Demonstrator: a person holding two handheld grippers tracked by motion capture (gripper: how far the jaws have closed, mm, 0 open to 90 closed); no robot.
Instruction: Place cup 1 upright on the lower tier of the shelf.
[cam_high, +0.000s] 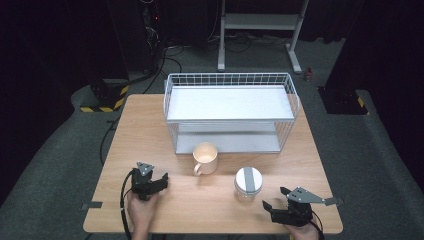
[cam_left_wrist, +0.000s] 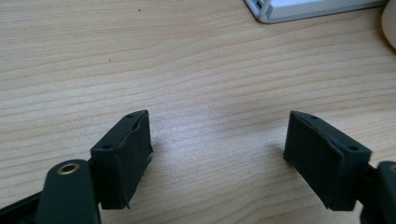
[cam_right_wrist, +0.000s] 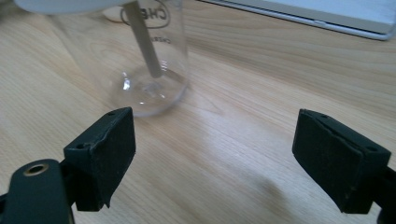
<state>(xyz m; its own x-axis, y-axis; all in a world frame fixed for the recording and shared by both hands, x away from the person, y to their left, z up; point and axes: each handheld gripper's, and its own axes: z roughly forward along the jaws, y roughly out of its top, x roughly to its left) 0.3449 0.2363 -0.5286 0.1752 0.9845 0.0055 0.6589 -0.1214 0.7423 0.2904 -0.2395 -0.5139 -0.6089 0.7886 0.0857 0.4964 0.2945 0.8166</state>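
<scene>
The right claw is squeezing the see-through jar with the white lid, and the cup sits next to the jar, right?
Not quite. The right claw is open with only bare table between its jaws; the right gripper view shows the jar standing just ahead of it, untouched. The cup does sit next to the jar.

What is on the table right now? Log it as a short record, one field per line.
surface: wooden table
rack: white wire rack with two shelves, at the far side
mug: cream mug, upright, in front of the rack
jar: clear glass jar with a white lid, right of the mug
left gripper: open, nothing between the jaws, left of the mug
right gripper: open, nothing between the jaws, near the jar but apart from it
</scene>
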